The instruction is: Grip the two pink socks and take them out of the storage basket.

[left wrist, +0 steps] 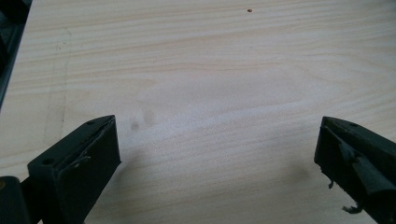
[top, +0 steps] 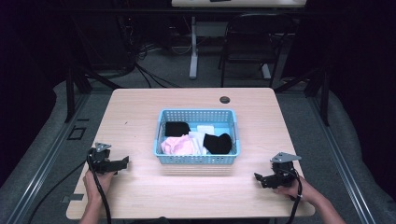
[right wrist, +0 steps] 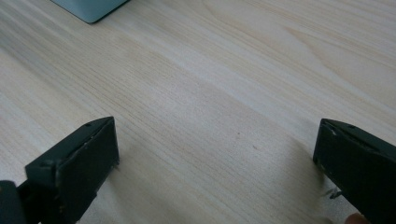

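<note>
a light wooden table [top: 140, 112] carries a blue plastic basket [top: 198, 159] near its middle, a little toward the far side. inside the basket lie folded cloths: a black piece [top: 177, 128] at the far left, a pink piece [top: 177, 145] at the near left, a white piece [top: 204, 134] in the middle, and another black piece [top: 218, 143] at the right, touching the white one. the left gripper [top: 122, 163] rests low over the near left part of the table, well apart from the basket's left wall; in the left gripper view [left wrist: 217, 149] its jaws stand wide apart with bare wood between them. the right gripper [top: 258, 179] sits at the near right, below and to the right of the basket's near right corner; in the right gripper view [right wrist: 217, 149] its jaws are also spread wide with nothing between them, and a corner of the basket [right wrist: 88, 8] shows at the top left. a round dark grommet hole [top: 224, 99] sits at the table's far edge.
</note>
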Demonstrator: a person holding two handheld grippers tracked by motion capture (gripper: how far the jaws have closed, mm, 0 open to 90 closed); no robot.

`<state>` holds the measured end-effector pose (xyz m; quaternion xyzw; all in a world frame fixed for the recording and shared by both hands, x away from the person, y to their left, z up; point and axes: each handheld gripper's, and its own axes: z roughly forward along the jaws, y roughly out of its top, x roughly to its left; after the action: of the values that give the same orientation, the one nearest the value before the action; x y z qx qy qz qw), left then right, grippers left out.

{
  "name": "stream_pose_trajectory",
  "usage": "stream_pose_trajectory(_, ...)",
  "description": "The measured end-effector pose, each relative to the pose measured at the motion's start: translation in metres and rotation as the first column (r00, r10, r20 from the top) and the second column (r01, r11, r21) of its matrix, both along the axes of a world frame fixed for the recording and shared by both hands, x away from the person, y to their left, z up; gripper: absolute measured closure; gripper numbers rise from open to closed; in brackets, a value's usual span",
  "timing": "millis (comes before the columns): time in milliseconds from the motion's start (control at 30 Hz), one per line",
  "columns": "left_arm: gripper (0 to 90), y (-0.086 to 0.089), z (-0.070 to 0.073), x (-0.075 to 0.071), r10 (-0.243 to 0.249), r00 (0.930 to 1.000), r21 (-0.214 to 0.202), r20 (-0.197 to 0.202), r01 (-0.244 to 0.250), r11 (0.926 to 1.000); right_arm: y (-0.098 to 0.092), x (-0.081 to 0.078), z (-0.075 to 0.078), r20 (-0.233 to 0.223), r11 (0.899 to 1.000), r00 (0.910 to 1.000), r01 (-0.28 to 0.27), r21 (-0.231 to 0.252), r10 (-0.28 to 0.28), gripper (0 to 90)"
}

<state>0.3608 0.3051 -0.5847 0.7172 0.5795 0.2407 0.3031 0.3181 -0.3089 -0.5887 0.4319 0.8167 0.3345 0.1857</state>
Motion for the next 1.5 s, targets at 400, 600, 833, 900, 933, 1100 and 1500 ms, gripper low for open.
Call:
stream_pose_trajectory(400, 0.1, -0.004, 0.060, -0.010, -0.044, 0.9935, -0.085, 0.105, 0.053, 0.9949, 0.000, 0.000, 0.000, 0.000, 1.000, 1.0000, 0.002, 0.009, -0.002, 0.0)
stream_pose_trajectory(600, 0.0, -0.012, 0.078, -0.010, -0.094, 0.9908, -0.082, 0.098, 0.102, 0.9914, 0.000, 0.000, 0.000, -0.001, 1.000, 1.0000, 0.000, 0.004, 0.000, 0.0)
stream_pose_trajectory(833, 0.0, -0.020, 0.097, -0.007, -0.134, 0.9872, -0.082, 0.087, 0.141, 0.9866, 0.000, 0.000, 0.000, 0.003, 1.000, 1.0000, 0.003, -0.004, -0.003, 0.0)
stream_pose_trajectory(900, 0.0, -0.024, 0.106, -0.004, -0.157, 0.9839, -0.072, 0.085, 0.163, 0.9840, 0.000, 0.000, 0.000, 0.000, 1.000, 1.0000, 0.000, 0.003, 0.000, 0.0)
stream_pose_trajectory(933, 0.0, -0.027, 0.110, -0.003, -0.164, 0.9828, -0.073, 0.086, 0.170, 0.9828, 0.000, 0.000, 0.000, 0.001, 1.000, 1.0000, 0.002, 0.006, -0.002, 0.0)
stream_pose_trajectory(1100, 0.0, -0.040, 0.127, 0.004, -0.202, 0.9755, -0.053, 0.086, 0.207, 0.9769, 0.001, -0.001, -0.001, 0.010, 1.000, 0.9999, 0.001, 0.009, -0.001, 0.0)
stream_pose_trajectory(1500, 0.0, -0.089, 0.158, 0.022, -0.327, 0.9423, 0.011, 0.072, 0.327, 0.9449, 0.001, 0.000, 0.000, 0.007, 1.000, 1.0000, 0.000, 0.007, 0.000, 0.0)
